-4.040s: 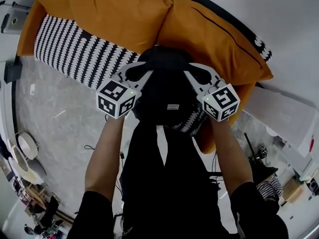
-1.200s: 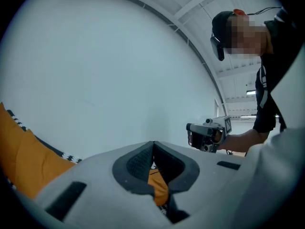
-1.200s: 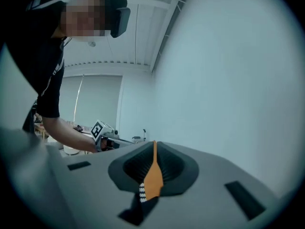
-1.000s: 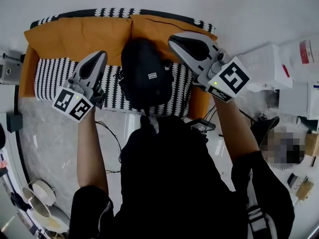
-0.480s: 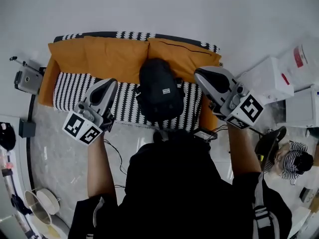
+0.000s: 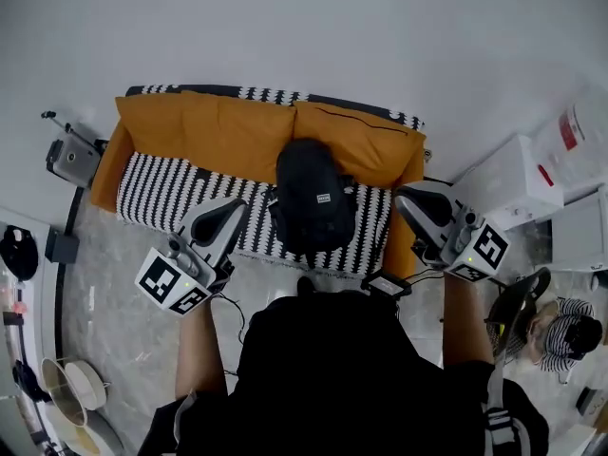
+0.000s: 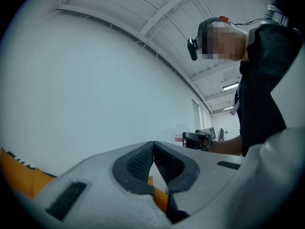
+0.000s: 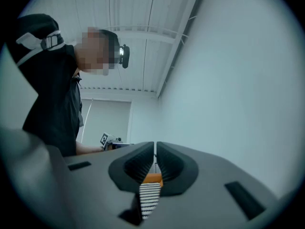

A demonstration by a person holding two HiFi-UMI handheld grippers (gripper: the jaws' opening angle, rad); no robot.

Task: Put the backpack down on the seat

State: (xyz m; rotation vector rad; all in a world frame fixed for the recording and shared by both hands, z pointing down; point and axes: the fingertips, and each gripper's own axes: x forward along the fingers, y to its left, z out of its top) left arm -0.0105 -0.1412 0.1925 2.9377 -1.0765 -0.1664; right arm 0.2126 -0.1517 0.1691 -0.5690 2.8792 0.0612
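The black backpack (image 6: 313,207) stands on the black-and-white striped seat (image 6: 171,193) of the sofa, leaning against the orange back cushions (image 6: 214,131). Neither gripper touches it. In the head view my left gripper (image 6: 237,209) hangs in front of the seat, left of the backpack, jaws shut with nothing in them. My right gripper (image 6: 407,200) is held right of the backpack, near the sofa's orange arm (image 6: 397,245), also shut and empty. The left gripper view shows its closed jaws (image 7: 153,147) tilted up at the wall; the right gripper view shows its closed jaws (image 8: 155,148) likewise.
A white box (image 6: 513,179) stands right of the sofa, with a person's head (image 6: 565,331) low at the right. A small device on a stand (image 6: 68,160) sits left of the sofa. Bowls (image 6: 71,397) lie on the floor at lower left. Cables trail by my feet.
I have stepped back from the sofa: it and the backpack look smaller and farther. Both grippers, shut and empty, have dropped lower and drawn away from the backpack.
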